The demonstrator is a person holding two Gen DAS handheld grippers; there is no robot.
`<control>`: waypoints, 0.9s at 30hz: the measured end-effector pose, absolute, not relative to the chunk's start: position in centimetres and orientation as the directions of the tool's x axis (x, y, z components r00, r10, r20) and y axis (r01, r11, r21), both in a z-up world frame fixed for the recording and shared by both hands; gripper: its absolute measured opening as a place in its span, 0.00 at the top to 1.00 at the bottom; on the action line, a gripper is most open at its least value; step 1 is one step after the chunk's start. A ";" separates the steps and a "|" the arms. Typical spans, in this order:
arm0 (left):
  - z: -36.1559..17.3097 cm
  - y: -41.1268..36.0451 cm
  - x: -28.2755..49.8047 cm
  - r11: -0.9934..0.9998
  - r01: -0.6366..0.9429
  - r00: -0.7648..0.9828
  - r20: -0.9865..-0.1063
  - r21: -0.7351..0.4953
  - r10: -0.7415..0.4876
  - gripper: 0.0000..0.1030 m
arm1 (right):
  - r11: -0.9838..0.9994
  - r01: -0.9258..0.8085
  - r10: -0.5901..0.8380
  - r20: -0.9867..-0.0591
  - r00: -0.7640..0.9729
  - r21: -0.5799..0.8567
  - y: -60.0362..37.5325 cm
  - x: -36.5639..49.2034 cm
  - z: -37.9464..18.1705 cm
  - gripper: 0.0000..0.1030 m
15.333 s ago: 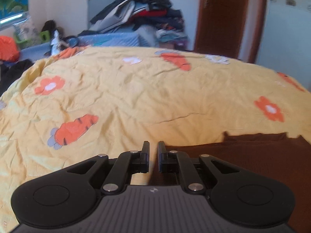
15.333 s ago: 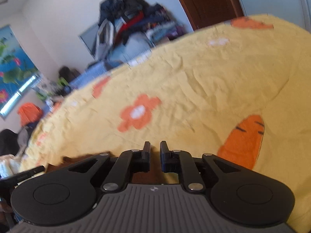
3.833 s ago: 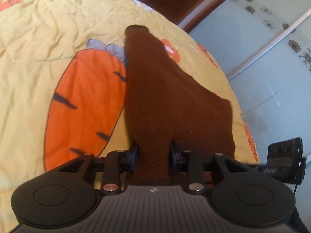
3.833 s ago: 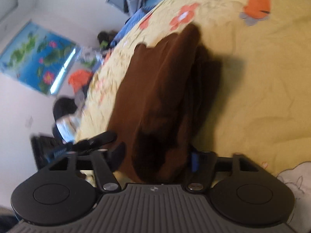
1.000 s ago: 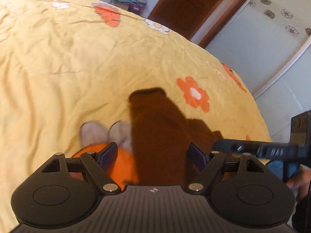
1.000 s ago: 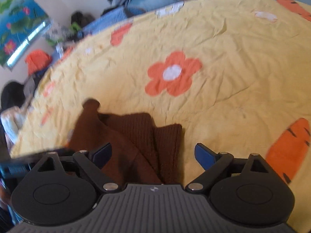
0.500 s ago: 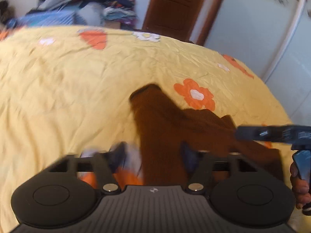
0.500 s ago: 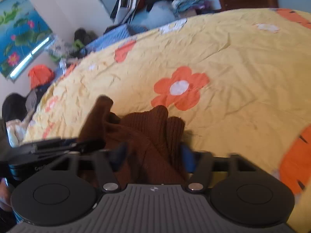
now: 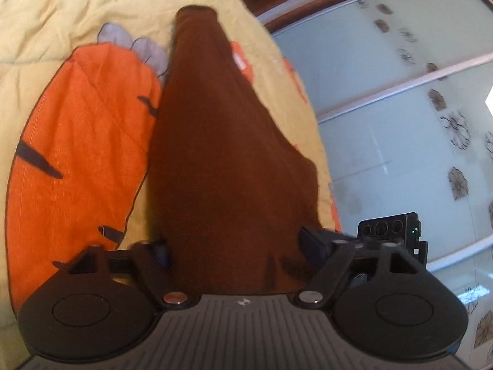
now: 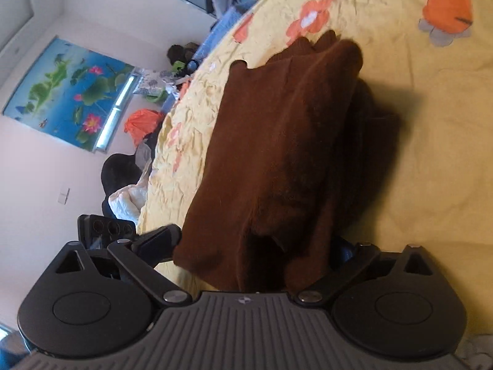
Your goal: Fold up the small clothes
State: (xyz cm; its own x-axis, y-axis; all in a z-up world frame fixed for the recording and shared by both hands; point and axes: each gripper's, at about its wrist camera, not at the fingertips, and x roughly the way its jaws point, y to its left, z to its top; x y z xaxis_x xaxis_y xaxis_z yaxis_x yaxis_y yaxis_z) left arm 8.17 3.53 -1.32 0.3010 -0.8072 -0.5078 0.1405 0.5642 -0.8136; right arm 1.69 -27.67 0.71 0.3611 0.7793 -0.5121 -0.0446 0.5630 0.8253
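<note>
Brown garment (image 9: 228,160) draped over yellow bed (image 9: 61,6), bunched between both claws. Left claw (image 9: 237,246) just closing, jaws clamped on garment's near edge. Right claw (image 10: 255,246) likewise just closing, clamped on folded layers (image 10: 277,154). Other claw's camera block (image 9: 391,231) just beside, at right.
</note>
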 end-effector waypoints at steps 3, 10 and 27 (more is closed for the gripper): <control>-0.2 3.3 6.8 0.622 0.186 0.297 -0.560 -0.761 -0.773 0.78 | 0.649 -0.088 0.739 -0.599 0.310 0.755 -26.4 1.5 0.9 0.73; -0.4 3.1 2.0 0.700 0.332 0.363 -0.599 -0.632 -0.713 0.74 | 0.671 -0.184 0.728 -0.592 0.345 0.718 -26.1 -3.0 1.0 0.74; 1.6 -6.4 -4.0 0.811 0.579 0.664 -0.625 0.082 -0.411 0.17 | 0.851 -0.197 0.503 -0.650 0.570 0.486 -21.1 1.0 5.0 0.12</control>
